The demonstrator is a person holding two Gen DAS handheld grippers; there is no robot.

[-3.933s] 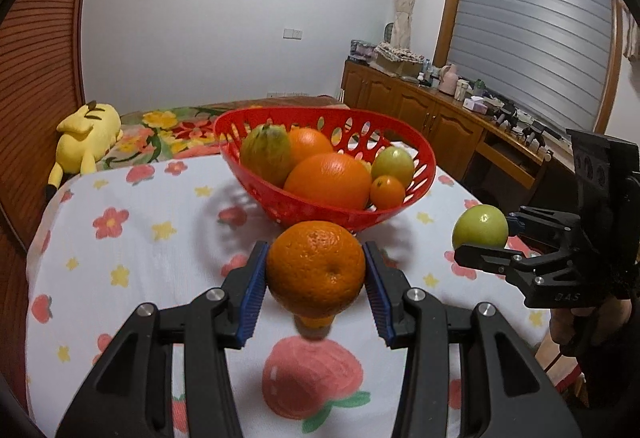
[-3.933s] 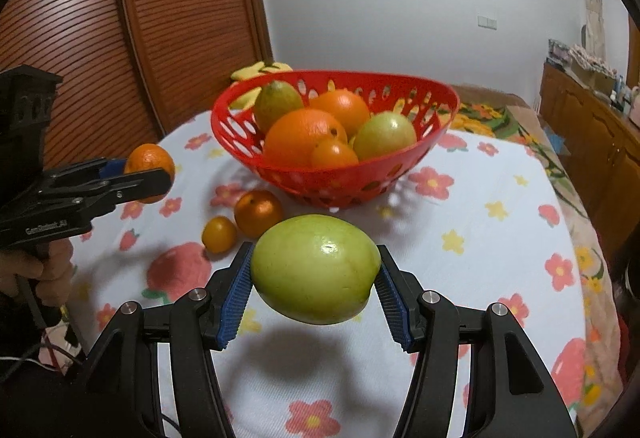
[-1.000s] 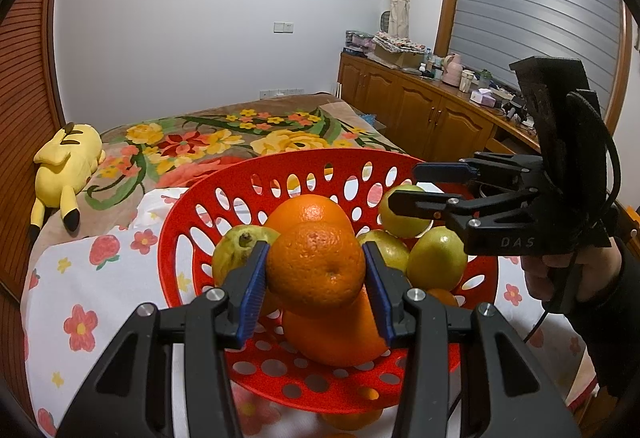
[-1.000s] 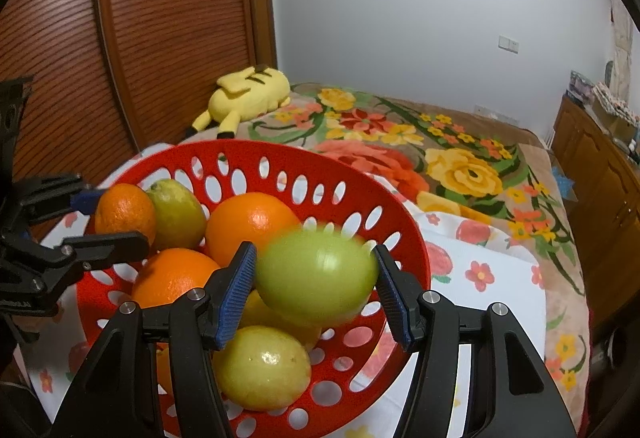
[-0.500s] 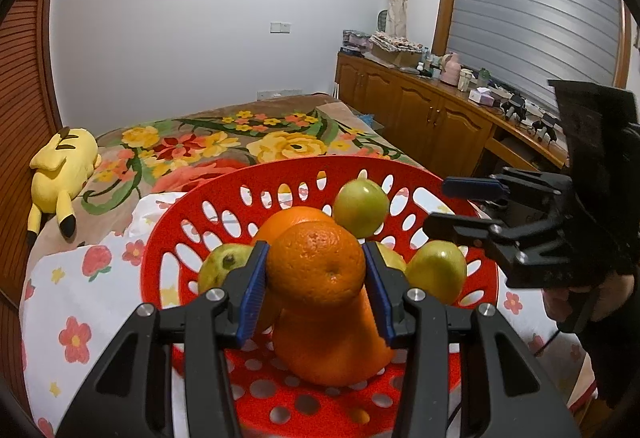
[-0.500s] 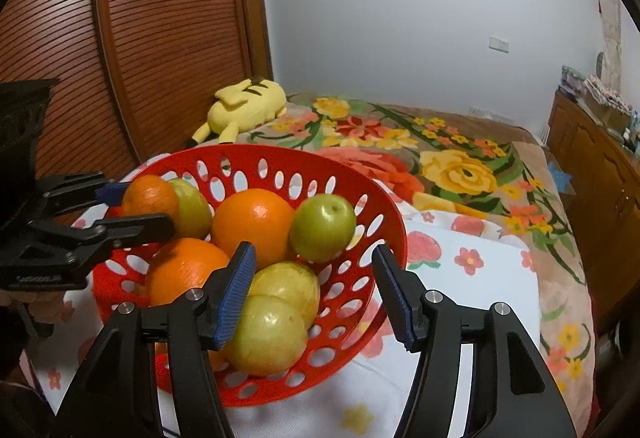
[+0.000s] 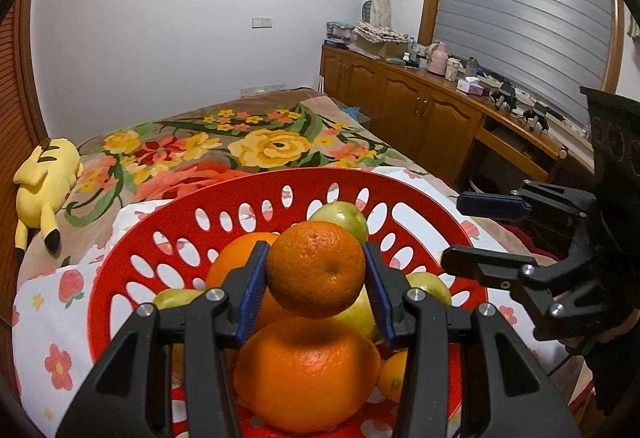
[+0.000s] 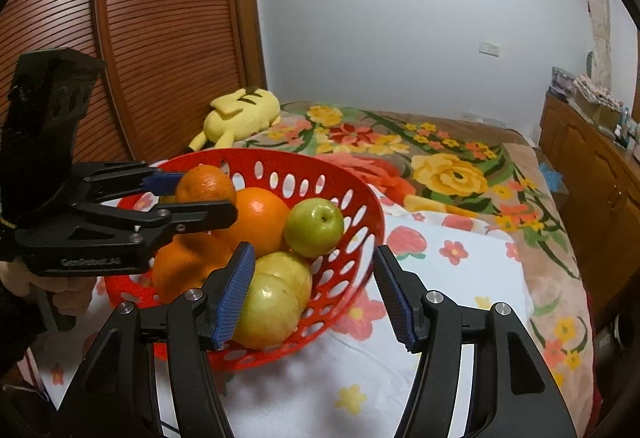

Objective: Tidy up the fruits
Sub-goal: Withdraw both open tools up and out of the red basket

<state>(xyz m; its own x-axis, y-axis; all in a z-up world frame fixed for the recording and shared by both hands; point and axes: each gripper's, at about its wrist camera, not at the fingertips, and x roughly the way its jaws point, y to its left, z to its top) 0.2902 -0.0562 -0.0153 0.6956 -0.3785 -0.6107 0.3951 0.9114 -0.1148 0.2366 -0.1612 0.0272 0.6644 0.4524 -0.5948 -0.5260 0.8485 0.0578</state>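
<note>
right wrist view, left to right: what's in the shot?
Left gripper holding a small orange → big orange → green apple → red basket rim → floral bedspread → wooden cabinets.

Home bedroom: bed, wooden cabinets
</note>
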